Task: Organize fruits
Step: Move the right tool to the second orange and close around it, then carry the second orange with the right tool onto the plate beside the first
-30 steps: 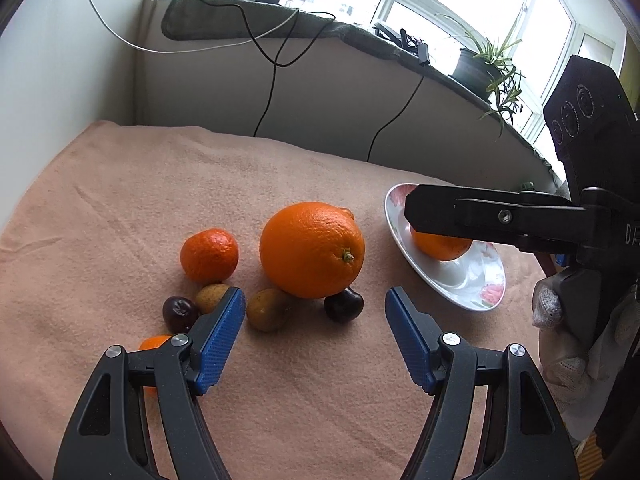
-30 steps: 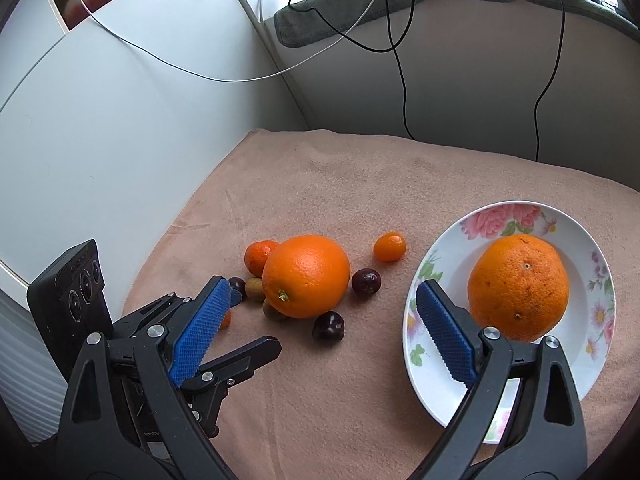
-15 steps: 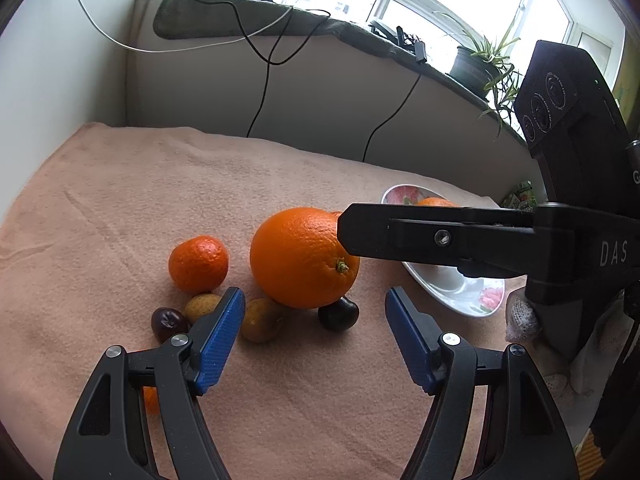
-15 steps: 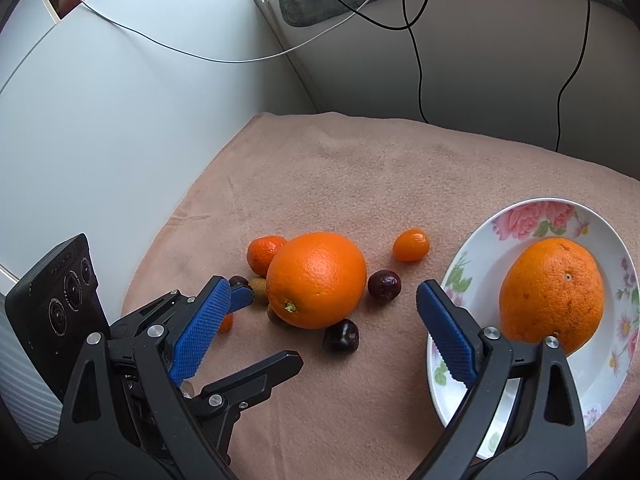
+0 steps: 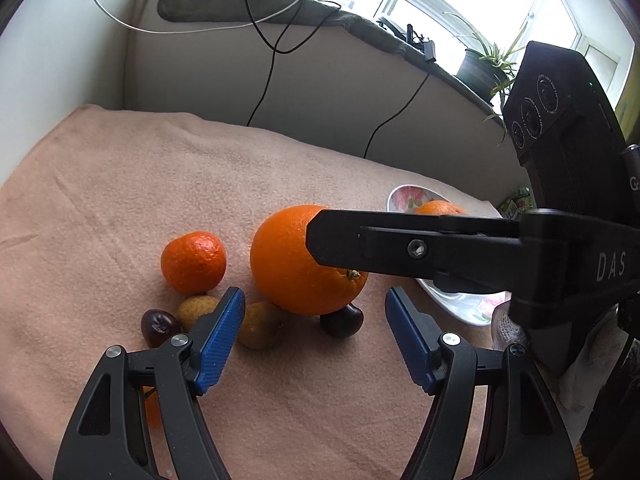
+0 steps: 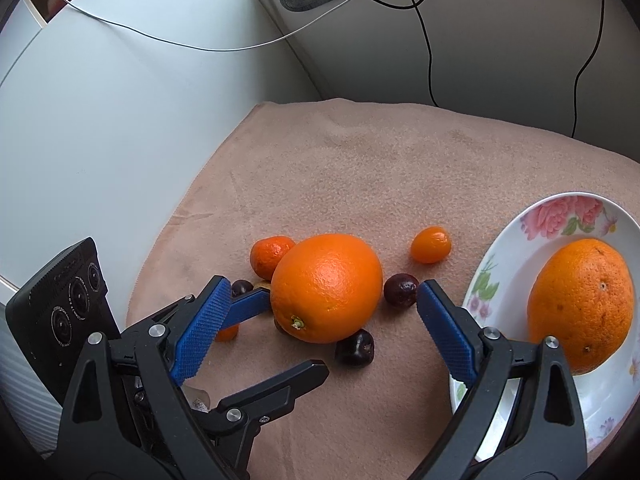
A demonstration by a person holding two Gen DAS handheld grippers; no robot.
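Two hand-held grippers poised over loose fruit on a cloth-covered tabletop.

Nearest in the right wrist view, the right gripper (image 6: pixel 322 330) holds its jaws wide with nothing clamped, the large orange (image 6: pixel 326 292) lying between and just beyond the blue pads; its skin is bright, finely dimpled and glossy, with the stem scar facing 7 o'clock. The left gripper (image 5: pixel 314 338) likewise stands with jaws wide apart and empty, near the same orange. A dark cherry (image 6: pixel 355 348) touches the orange at 5 o'clock, another cherry (image 6: pixel 401 290) sits at 3 o'clock, a mandarin (image 6: pixel 270 256) at 10 o'clock, and a kumquat (image 6: pixel 431 244) apart at 2 o'clock. Two tan longans (image 5: pixel 260 324) lie by the left pad. Farther right, the floral plate (image 6: pixel 520 240) carries a second orange (image 6: pixel 580 306), duller and rougher. The pink cloth (image 6: pixel 360 160) runs back to the wall.
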